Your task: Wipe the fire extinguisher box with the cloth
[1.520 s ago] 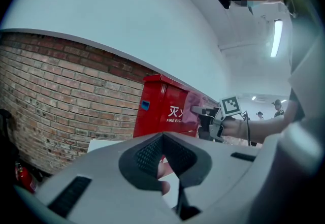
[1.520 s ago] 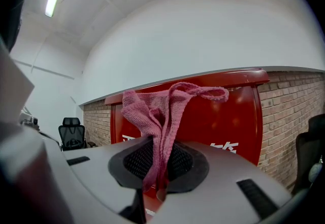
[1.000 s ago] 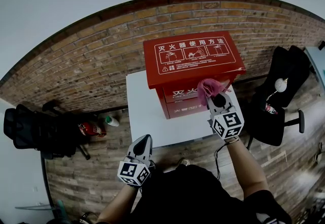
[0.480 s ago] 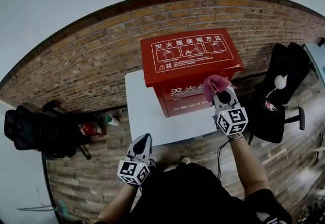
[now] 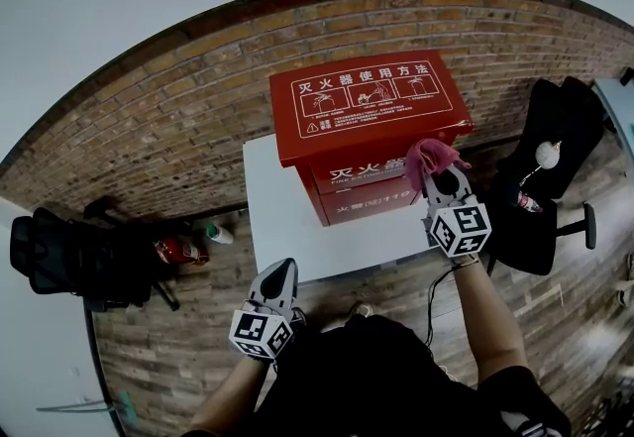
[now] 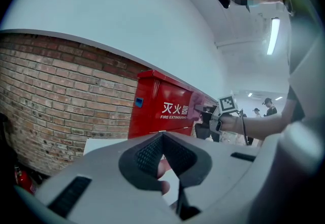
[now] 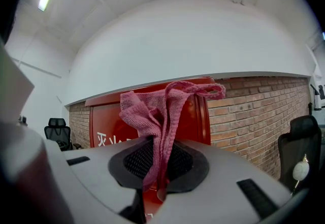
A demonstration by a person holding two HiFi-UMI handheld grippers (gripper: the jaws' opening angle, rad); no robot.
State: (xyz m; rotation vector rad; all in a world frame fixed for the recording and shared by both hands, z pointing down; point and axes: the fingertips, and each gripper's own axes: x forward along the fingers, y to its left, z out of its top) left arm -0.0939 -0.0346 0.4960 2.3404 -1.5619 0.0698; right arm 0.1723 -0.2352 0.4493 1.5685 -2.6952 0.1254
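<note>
Red fire extinguisher box (image 5: pixel 367 108) stands on the far right part of the white table (image 5: pixel 282 217), by the brick wall (image 5: pixel 178 128). Pink cloth (image 5: pixel 428 158) sits at the box front, upper right corner, pinched in the right gripper (image 5: pixel 441 177). Left gripper (image 5: pixel 279 272) hangs off the table's near edge, jaws together, nothing between them.

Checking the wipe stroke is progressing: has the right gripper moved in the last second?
Yes. The right gripper and its cloth slid rightward across the front of the red box, toward its right edge.
</note>
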